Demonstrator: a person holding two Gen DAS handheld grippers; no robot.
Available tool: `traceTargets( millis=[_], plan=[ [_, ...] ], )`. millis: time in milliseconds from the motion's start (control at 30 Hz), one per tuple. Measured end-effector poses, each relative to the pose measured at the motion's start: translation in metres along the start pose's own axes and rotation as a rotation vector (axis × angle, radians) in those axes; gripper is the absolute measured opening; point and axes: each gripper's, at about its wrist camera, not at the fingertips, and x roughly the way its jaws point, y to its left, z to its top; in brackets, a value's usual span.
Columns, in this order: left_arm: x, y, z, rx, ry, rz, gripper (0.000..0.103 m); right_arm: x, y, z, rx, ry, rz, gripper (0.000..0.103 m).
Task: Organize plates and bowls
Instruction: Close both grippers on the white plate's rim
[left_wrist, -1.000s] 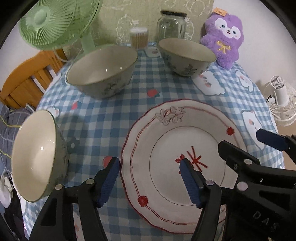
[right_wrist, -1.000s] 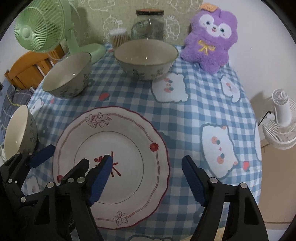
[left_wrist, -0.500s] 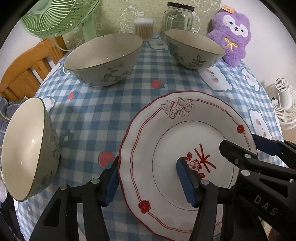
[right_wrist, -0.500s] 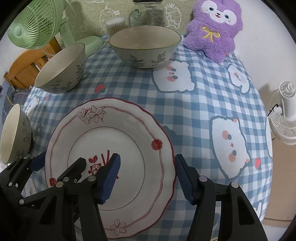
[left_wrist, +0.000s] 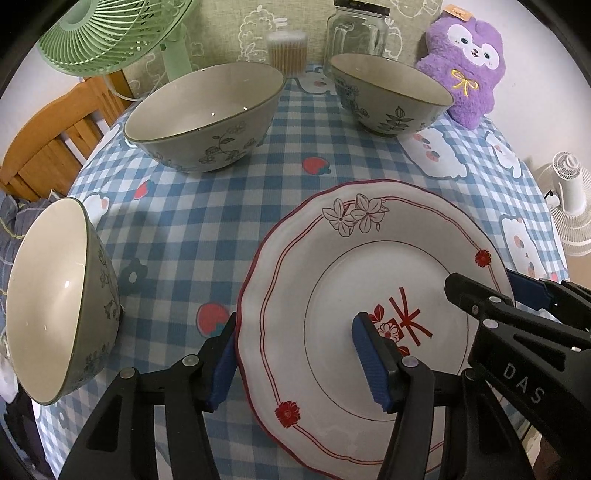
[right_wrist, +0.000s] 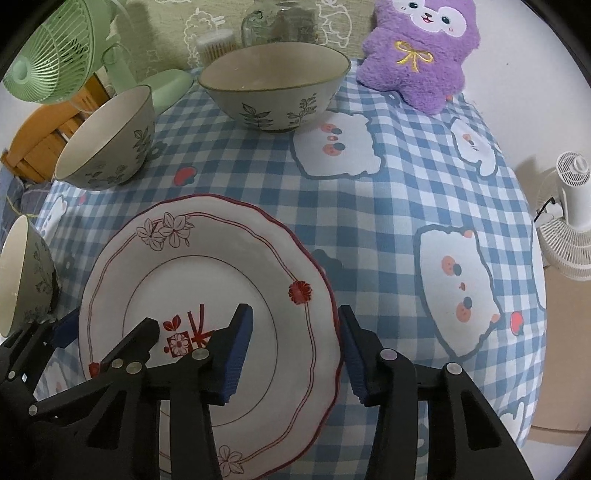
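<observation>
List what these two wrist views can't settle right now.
- Plate near rim: both views, hidden behind gripper bodies.
- Left gripper, right gripper pad contact with the rim: unclear; right jaws closing.
- Left bowl: cut by frame edge.
- Jar top: right view, cropped.

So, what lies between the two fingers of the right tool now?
The right edge of the plate lies between the fingers of the right tool, which are closing. The right wrist view shows this.
</observation>
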Motion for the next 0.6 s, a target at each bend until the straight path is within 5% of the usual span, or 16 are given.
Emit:
traceTargets(
  millis=[600],
  plan=[
    [-0.004,-0.002,-0.009,0.023,0.009,0.003,0.060,-0.001,0.005,-0.011,0.025,0.039,-0.036,0.049]
  ],
)
